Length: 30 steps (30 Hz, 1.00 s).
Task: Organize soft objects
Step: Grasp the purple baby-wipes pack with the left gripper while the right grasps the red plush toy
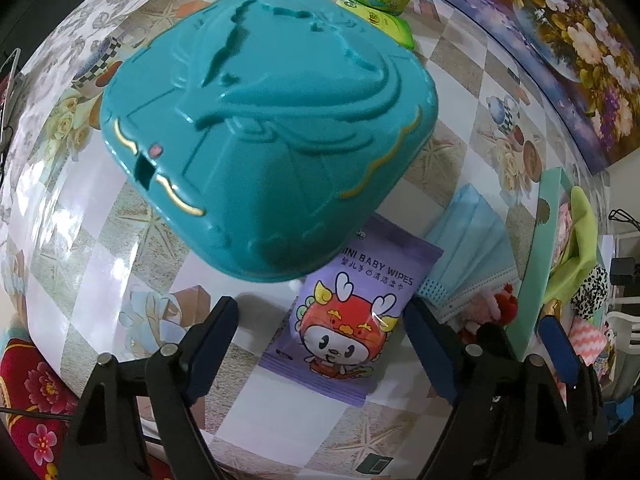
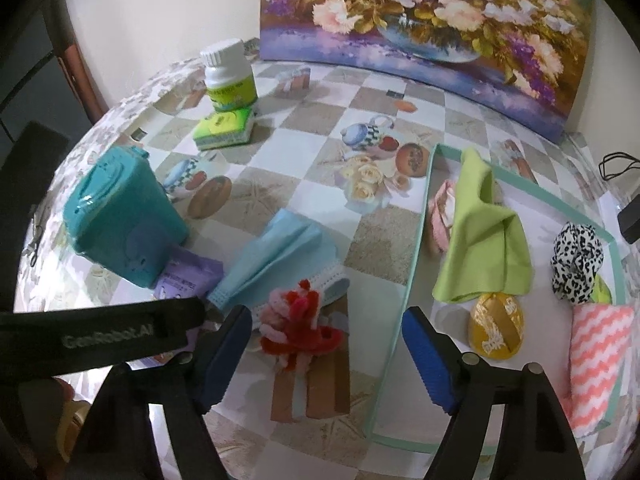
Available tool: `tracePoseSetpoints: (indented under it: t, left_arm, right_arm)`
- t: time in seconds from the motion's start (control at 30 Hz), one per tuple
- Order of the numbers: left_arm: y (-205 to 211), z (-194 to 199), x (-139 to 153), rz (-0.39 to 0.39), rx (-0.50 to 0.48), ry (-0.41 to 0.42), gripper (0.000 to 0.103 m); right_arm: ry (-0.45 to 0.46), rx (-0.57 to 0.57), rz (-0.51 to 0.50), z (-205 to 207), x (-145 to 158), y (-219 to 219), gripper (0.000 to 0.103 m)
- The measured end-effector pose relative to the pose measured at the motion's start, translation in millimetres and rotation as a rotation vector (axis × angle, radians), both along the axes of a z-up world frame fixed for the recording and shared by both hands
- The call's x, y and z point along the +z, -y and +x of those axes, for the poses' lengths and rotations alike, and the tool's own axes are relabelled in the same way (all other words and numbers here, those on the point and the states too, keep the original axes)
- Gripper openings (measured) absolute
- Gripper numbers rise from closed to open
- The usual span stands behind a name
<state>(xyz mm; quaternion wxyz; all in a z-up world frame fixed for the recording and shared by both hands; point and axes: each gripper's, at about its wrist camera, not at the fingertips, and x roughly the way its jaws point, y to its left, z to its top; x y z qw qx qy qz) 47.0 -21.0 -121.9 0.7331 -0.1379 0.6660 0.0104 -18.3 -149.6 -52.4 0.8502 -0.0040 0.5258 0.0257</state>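
Purple wipes pack (image 1: 352, 312), low in the middle of the left wrist view, partly under the teal box (image 1: 264, 128). Soft, squishy, a bit slippery; best pinched across the flat middle. Left gripper (image 1: 320, 344) wide, around the pack, not squeezing yet. Fuzzy red-and-pink toy (image 2: 298, 320), low middle of the right wrist view, beside the blue mask (image 2: 280, 260). Very light and fluffy; best pinched at the thick middle. Right gripper (image 2: 324, 356) wide, holding nothing.

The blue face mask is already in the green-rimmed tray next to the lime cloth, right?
Not quite. In the right wrist view the blue face mask lies on the table outside the green-rimmed tray; the lime cloth is inside it.
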Motion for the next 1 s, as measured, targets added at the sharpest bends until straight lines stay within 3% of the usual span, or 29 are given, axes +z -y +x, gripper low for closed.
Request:
tracePoseSetpoints:
  t: [0.4, 0.53, 0.77, 0.83, 1.0]
  left_arm:
    - [-11.0, -3.6, 3.4, -0.006, 0.005, 0.000, 0.085]
    - [-14.1, -5.1, 3.8, -0.013, 0.011, 0.002, 0.083]
    - [-19.8, -8.1, 8.4, -0.034, 0.008, 0.010, 0.070]
    - [-20.2, -8.4, 10.0, -0.043, 0.007, 0.013, 0.059]
    - [-19.3, -10.6, 14.1, -0.064, 0.000, 0.016, 0.051]
  right_arm:
    - [-0.055, 0.051, -0.007, 3.2, -12.6, -10.1, 0.065]
    - [-0.070, 0.050, 0.001, 4.0, -16.0, -9.7, 0.051]
    - [-0.080, 0.051, 0.015, 4.2, -17.5, -8.8, 0.037]
    - [-0.082, 0.053, 0.012, 4.3, -17.6, -9.4, 0.037]
    - [-0.084, 0.052, 0.012, 4.3, -17.8, -9.5, 0.037]
